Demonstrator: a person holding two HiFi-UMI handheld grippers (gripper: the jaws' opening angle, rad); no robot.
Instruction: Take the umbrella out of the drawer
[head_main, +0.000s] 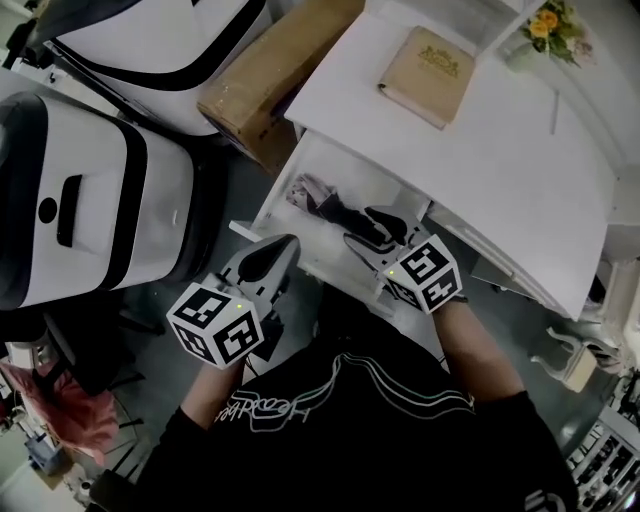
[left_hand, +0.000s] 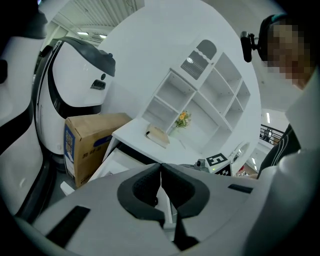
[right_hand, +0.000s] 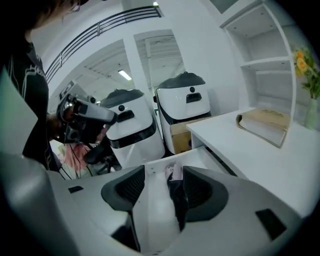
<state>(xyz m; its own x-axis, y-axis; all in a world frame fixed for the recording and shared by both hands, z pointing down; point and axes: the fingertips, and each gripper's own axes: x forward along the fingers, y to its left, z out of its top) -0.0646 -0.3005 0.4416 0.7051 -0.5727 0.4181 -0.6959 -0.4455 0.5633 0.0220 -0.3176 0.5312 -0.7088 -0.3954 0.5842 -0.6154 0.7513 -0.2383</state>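
The white drawer (head_main: 345, 170) stands pulled out from under the desk. A folded umbrella (head_main: 330, 205), pinkish-grey with a black handle end, lies along its floor. My right gripper (head_main: 378, 232) hangs over the drawer's near end, open, its jaws on either side of the umbrella's dark end without pressing on it. In the right gripper view the umbrella (right_hand: 175, 190) runs between the spread jaws of that gripper (right_hand: 164, 172). My left gripper (head_main: 285, 248) is by the drawer's front left corner, shut on nothing; its tips (left_hand: 161, 167) meet.
A tan book (head_main: 428, 62) lies on the white desk top (head_main: 500, 150), yellow flowers (head_main: 548, 25) at its far corner. A cardboard box (head_main: 265, 85) stands left of the drawer, with large white machines (head_main: 90, 200) beyond. White shelves (left_hand: 200, 95) rise behind the desk.
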